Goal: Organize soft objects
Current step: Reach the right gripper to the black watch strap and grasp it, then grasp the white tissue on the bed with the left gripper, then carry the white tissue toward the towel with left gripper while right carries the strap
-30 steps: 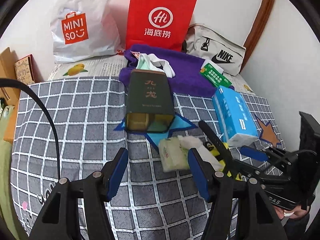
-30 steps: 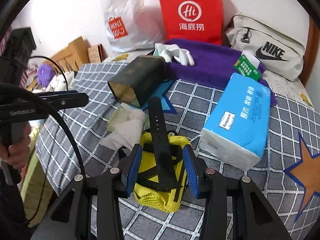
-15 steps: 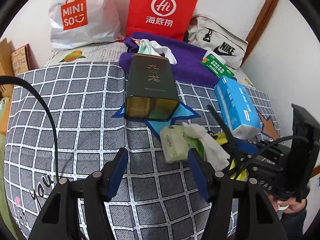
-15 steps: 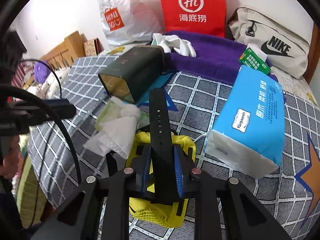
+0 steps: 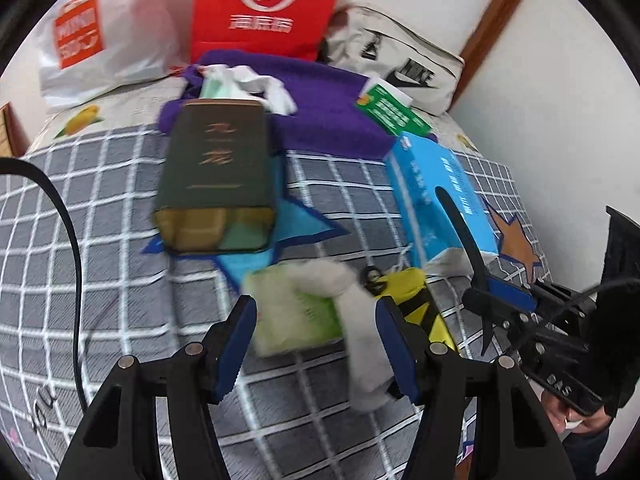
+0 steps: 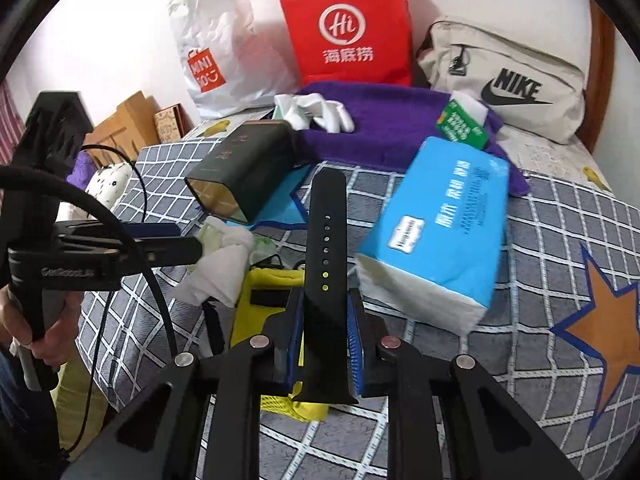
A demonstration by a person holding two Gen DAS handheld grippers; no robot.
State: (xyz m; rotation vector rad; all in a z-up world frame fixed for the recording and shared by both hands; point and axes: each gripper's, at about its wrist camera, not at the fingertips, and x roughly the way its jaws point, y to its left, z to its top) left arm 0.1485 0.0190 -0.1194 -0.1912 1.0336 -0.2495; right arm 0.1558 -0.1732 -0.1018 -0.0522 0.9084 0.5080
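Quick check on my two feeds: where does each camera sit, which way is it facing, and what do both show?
Left wrist: on the left hand-held gripper, looking down the bed at the tissue pack between its open fingers; the right hand-held gripper shows at right.
Right wrist: on the right hand-held gripper, shut on the black strap; a hand shows at left.
Shared: dark tin, blue tissue box, red bag.

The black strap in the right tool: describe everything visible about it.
The black strap is a flat, matte, rubber-looking watch band with a row of small adjustment holes. It sticks out stiffly forward from the right tool, whose blue pads clamp its lower end from both sides. Its free, rounded tip is raised above the yellow pouch and checked blanket.
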